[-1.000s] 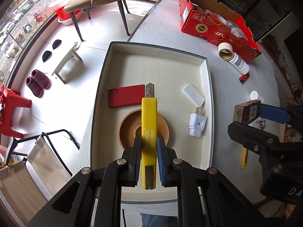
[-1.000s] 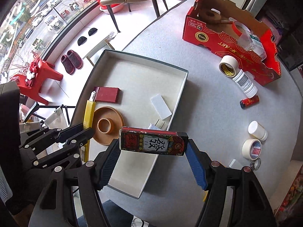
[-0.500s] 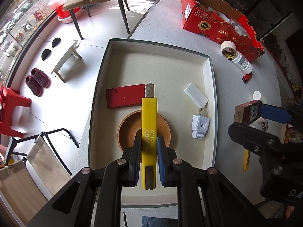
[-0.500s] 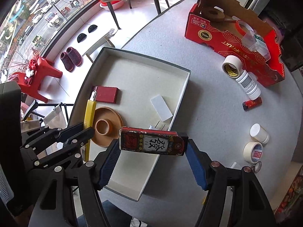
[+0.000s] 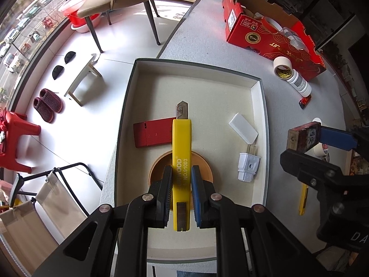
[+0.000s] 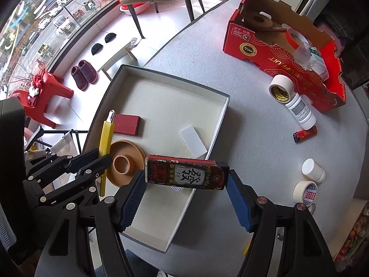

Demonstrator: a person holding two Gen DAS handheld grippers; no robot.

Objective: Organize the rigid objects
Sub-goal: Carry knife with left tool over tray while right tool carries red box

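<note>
My left gripper (image 5: pixel 181 175) is shut on a yellow utility knife (image 5: pixel 181 152), held above the shallow cream tray (image 5: pixel 259 120); its blade tip points to the tray's far side. In the tray lie a red flat box (image 5: pixel 153 133), a brown tape disc (image 5: pixel 203 168), a white block (image 5: pixel 243 128) and a white plug (image 5: pixel 249 166). My right gripper (image 6: pixel 186 182) is shut on a dark red patterned box (image 6: pixel 186 175) with a large character, held crosswise over the tray's (image 6: pixel 221 120) near right wall. The knife (image 6: pixel 105 145) and left gripper (image 6: pixel 92 161) show at left.
On the grey table lie a red cardboard carton (image 6: pixel 283 55), a tape roll (image 6: pixel 280 88), a white bottle (image 6: pixel 301 112), a red lighter (image 6: pixel 305 134), a white jar (image 6: pixel 312 169), another tape roll (image 6: pixel 305 191) and a yellow pen (image 5: pixel 303 198). The table edge drops to the floor at left.
The views have shifted slightly, so the tray sits a little lower in frame. Both grippers keep their hold on the knife and the patterned box.
</note>
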